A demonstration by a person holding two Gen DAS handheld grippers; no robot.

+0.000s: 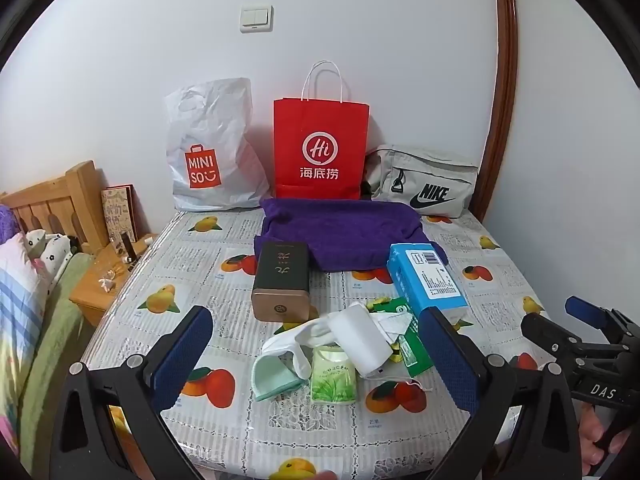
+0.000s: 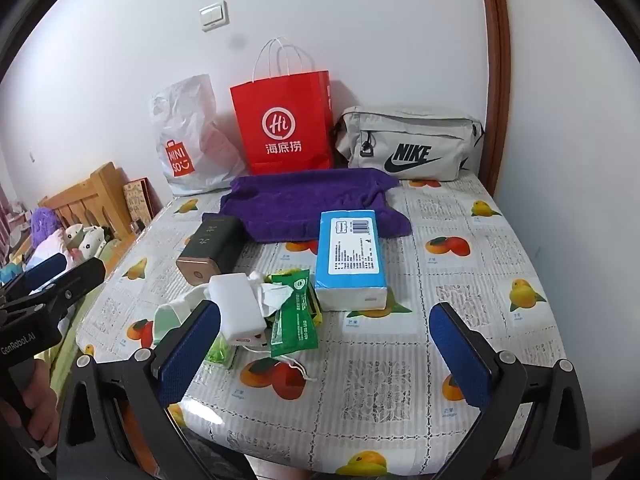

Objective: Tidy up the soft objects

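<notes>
Left claw (image 1: 316, 354) hangs wide open over the near worktop (image 1: 400, 436), straddling a limp, light sock pile (image 1: 328, 332) that should bunch easily; pinch a thick fold. Right claw (image 2: 326, 350), equally wide, has the tissue pack (image 2: 351, 256) just beyond: squashy, slick wrap, best gripped across its narrow sides.

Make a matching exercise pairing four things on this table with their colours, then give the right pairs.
Things:
1. paper bag
2. towel
3. tissue pack
4. Nike bag

Colours:
A. purple
B. grey
C. red
D. light blue

Pairs: 1-C, 2-A, 3-D, 4-B.
</notes>
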